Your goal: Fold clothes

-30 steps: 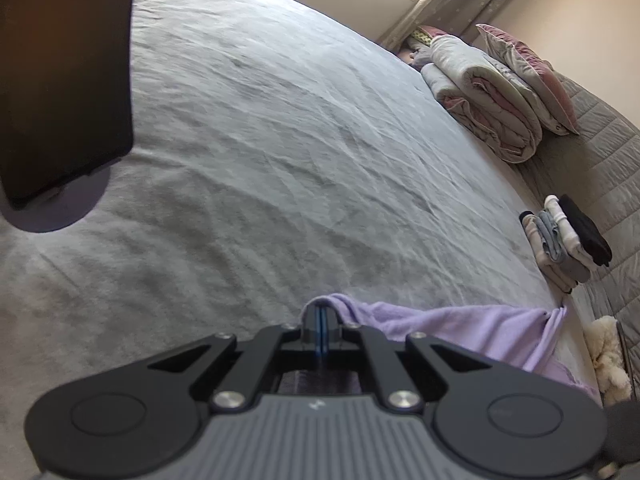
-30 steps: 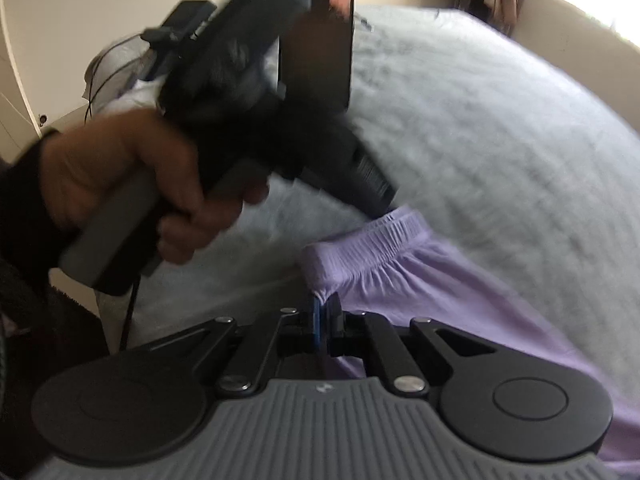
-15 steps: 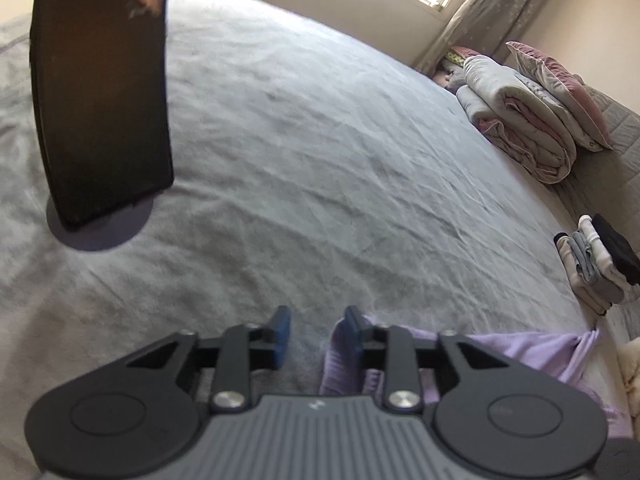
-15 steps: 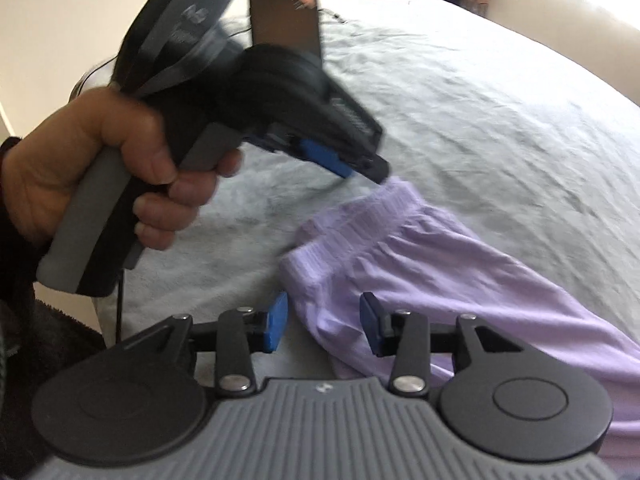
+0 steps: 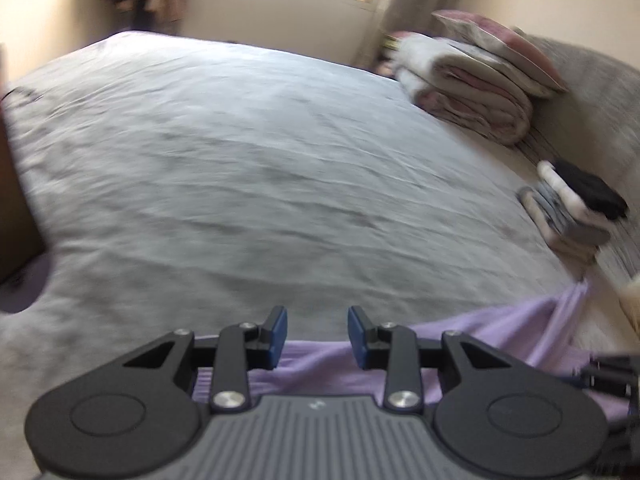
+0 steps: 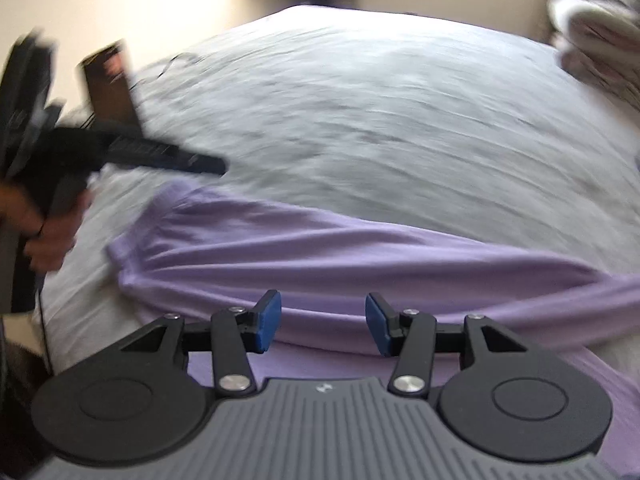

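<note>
Both views blurred. Your left gripper (image 5: 317, 332) was released, blue pads apart with nothing pinched; through the gap you saw the grey bedspread (image 5: 256, 168), and the lilac garment (image 5: 500, 336) lay just under and behind the fingers without being pressed. Your right gripper (image 6: 323, 326) had its jaws opening, nothing clamped between them, only the lilac garment (image 6: 320, 252) lying flat beneath the gap. Relative to the bedspread (image 6: 380, 100): the garment was spread along its near edge, elastic waistband end toward the near-left corner, the rest trailing along the near edge to the right. In the right wrist view your left hand (image 6: 44, 224) gripped the other tool's handle off the bedspread's near-left corner, its fingers reaching over the bedspread just beyond the waistband, not touching the cloth as far as you could tell. At the far-right corner of the bedspread sat a stack of folded bedding (image 5: 472, 92) with a pillow (image 5: 500, 48) on top. Along its right edge, nearer you, stood a small pile of folded clothes (image 5: 572, 208), dark piece uppermost, well apart from the garment.
</note>
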Demonstrator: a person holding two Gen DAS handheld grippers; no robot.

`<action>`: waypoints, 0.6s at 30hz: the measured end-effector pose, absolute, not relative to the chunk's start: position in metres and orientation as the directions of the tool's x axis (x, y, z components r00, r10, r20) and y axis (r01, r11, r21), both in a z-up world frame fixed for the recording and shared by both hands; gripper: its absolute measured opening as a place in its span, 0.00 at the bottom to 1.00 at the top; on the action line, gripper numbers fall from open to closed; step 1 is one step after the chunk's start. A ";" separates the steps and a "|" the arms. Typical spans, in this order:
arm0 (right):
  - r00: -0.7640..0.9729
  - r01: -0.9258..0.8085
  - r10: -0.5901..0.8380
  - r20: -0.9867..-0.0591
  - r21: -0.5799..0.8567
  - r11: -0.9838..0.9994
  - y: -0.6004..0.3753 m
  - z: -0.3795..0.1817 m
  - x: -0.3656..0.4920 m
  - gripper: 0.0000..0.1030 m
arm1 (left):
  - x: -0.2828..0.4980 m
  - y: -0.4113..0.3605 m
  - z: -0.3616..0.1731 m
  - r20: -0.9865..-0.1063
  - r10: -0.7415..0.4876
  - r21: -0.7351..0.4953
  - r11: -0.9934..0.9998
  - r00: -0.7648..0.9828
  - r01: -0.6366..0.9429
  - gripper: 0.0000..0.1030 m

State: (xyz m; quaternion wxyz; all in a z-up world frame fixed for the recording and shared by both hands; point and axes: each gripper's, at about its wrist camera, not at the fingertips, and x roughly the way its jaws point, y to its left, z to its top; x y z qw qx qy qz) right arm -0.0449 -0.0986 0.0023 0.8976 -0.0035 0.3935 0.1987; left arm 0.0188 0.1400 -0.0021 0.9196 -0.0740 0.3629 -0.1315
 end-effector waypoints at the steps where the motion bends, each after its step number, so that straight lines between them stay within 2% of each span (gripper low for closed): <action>1: 0.622 -0.322 0.349 -0.701 0.177 0.930 -0.113 -0.001 -0.043 0.50 | 0.018 0.130 -0.003 -0.647 -0.309 -0.224 0.951 0.697 0.214 0.33; 5: 0.631 -0.132 0.310 -0.711 0.296 0.946 -0.170 -0.013 -0.029 0.50 | 0.017 0.089 -0.005 -0.652 -0.390 -0.221 0.918 0.651 0.328 0.33; 10: 0.668 0.038 0.304 -0.679 0.440 0.897 -0.236 -0.017 -0.023 0.50 | 0.013 0.041 -0.006 -0.642 -0.493 -0.205 0.848 0.587 0.489 0.32; 14: 0.694 0.107 0.297 -0.656 0.501 0.859 -0.264 -0.023 -0.019 0.50 | 0.010 0.013 -0.013 -0.615 -0.604 -0.276 0.767 0.507 0.580 0.30; 18: 0.718 0.122 0.306 -0.625 0.546 0.829 -0.280 -0.029 -0.016 0.50 | 0.005 -0.010 -0.022 -0.616 -0.632 -0.267 0.729 0.470 0.631 0.30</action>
